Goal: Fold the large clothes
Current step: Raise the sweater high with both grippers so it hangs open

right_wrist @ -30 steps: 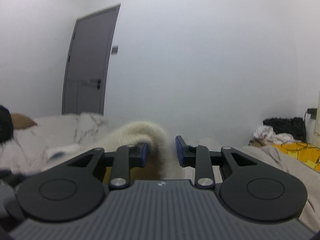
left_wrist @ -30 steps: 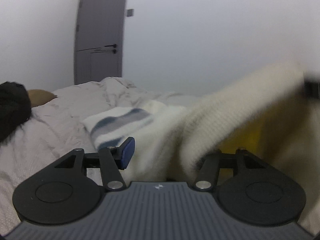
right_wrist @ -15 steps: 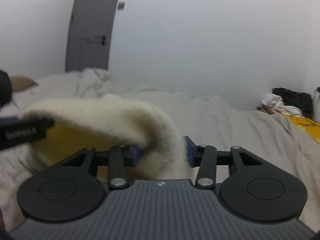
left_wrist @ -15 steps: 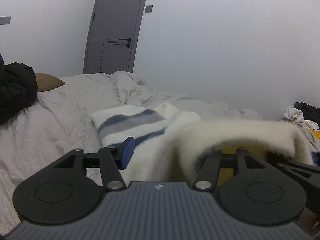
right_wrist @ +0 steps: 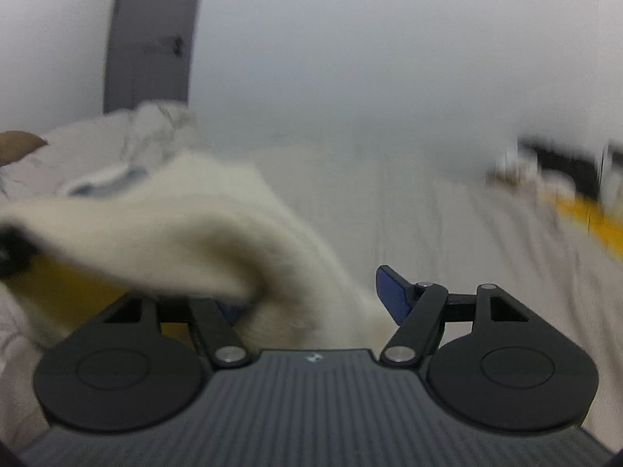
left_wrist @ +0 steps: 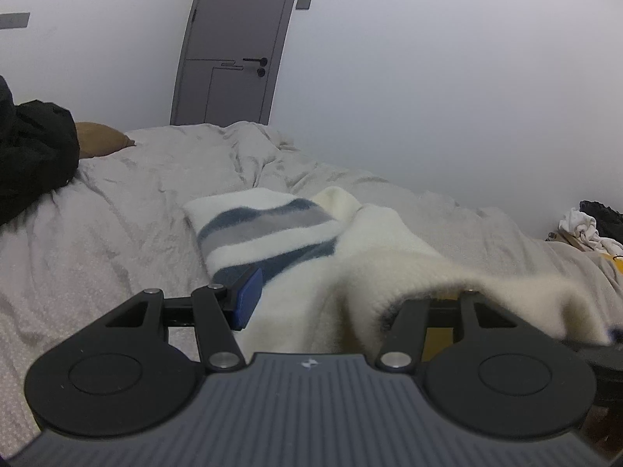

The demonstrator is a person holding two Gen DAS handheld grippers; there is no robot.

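A cream fleece garment (left_wrist: 373,272) with blue and grey stripes (left_wrist: 257,233) lies on the bed. My left gripper (left_wrist: 331,303) is open; cream cloth lies between its jaws and drapes over the right finger, hiding its pad. In the blurred right wrist view my right gripper (right_wrist: 311,299) is open, with the cream cloth (right_wrist: 218,241) lying across its left finger and the blue right pad (right_wrist: 391,295) bare.
A rumpled grey duvet (left_wrist: 117,225) covers the bed. A black garment (left_wrist: 31,155) and a brown pillow (left_wrist: 99,140) lie at the left. A grey door (left_wrist: 237,46) stands behind. A pile of clothes (left_wrist: 588,225) lies at the far right.
The lifted cream cloth has come down toward the bed. My right gripper's jaws have opened wide. Both views have tilted and shifted right.
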